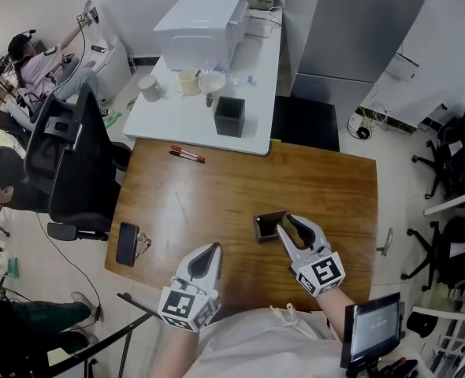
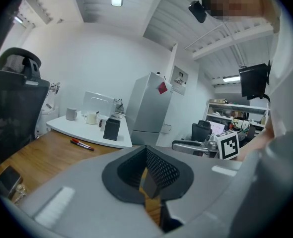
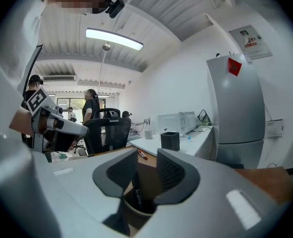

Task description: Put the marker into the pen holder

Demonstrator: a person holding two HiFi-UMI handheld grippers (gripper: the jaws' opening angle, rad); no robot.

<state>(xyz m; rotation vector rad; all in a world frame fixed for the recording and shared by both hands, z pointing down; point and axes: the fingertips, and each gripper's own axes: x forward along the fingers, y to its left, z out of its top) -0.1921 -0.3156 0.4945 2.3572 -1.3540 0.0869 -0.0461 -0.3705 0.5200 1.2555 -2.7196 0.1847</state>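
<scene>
My right gripper (image 1: 286, 222) sits right of centre in the lower part of the head view, its jaws spread wide on either side of the brown pen holder (image 1: 265, 225) on the wooden table (image 1: 217, 187); in the right gripper view a dark marker (image 3: 137, 195) stands inside the pen holder (image 3: 131, 209), low in the frame and between the open jaws, with neither pad pressing on it; I count that gripper (image 3: 145, 170) as empty-handed. My left gripper (image 1: 214, 248) rests at lower centre of the head view, apart from the holder; in its own view the left gripper (image 2: 146, 152) has its jaws drawn together at the tips with nothing between them. Two red markers (image 1: 187, 154) lie at the table's far edge, above centre; a phone (image 1: 127, 243) lies at the table's left edge; a black box (image 1: 229, 116) stands on the white table (image 1: 169, 116) beyond.
</scene>
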